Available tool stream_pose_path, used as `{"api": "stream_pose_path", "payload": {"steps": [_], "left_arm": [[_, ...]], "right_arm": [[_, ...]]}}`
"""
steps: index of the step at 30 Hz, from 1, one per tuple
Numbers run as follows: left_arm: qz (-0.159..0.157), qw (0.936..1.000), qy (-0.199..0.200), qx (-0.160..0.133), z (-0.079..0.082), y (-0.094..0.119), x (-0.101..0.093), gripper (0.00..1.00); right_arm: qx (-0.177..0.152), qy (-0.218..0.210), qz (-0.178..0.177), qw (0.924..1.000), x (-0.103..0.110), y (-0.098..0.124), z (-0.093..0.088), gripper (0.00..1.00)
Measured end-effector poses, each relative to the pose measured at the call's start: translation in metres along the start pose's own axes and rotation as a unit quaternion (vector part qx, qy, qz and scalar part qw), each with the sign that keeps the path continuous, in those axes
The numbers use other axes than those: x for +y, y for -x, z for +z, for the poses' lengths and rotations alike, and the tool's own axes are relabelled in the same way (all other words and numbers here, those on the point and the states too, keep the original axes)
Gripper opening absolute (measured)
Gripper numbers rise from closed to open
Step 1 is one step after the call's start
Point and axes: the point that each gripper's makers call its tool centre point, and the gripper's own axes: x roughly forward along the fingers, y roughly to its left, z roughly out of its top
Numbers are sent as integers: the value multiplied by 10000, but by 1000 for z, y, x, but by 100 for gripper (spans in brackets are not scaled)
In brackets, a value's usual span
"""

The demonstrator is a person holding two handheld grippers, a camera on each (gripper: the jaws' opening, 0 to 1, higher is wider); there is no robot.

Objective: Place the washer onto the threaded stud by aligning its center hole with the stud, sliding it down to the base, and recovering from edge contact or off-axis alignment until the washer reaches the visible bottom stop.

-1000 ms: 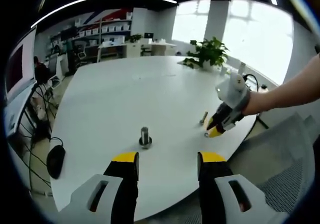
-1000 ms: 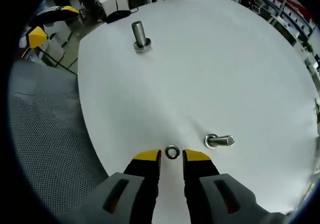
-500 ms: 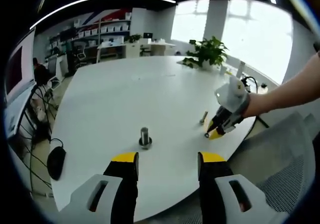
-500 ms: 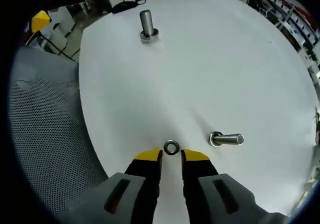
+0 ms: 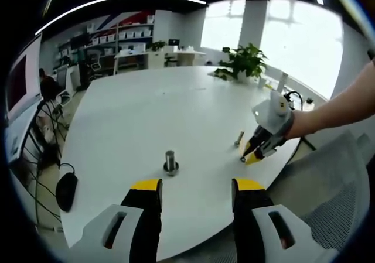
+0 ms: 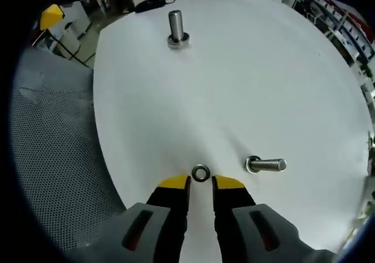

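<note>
Two grippers are working over a round white table (image 6: 263, 69), one in each of your hands. In the right gripper view, your right gripper (image 6: 201, 185) is reaching low over the table near its edge, and its yellow-tipped jaws are standing slightly apart, gripping nothing. The washer (image 6: 200, 173), a small metal ring, is lying flat on the table just beyond those tips, in line with the gap between them. Taking the washer as the landmark, a second stud (image 6: 266, 165) is lying on its side just to the washer's right, its flanged end pointing toward the washer. The threaded stud (image 6: 177, 27) is standing upright on its flanged base well beyond the washer, toward the far edge of the table, with nothing on its shaft.

In the left gripper view, your left gripper (image 5: 196, 187) is hovering near the table's near edge with its jaws wide apart and empty. The upright stud (image 5: 170, 161) is standing just ahead of those jaws. Your right gripper (image 5: 252, 152) is showing well to the right of that stud, tips down at the table, with your forearm (image 5: 340, 108) stretching away behind it. A gray mesh chair (image 6: 53, 163) is sitting beside the table, left of the washer.
</note>
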Motion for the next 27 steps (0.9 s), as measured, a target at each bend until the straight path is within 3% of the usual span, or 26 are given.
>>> {"api": "stream_pose_path", "payload": {"steps": [20, 27], "left_arm": [[19, 10000, 10, 16, -1, 1, 1, 46], [15, 10000, -16, 39, -2, 0, 0, 46]], "right_arm": [[-284, 44, 64, 9996, -2, 1, -1, 16], [-224, 56, 54, 9997, 0, 0, 3, 17]]}}
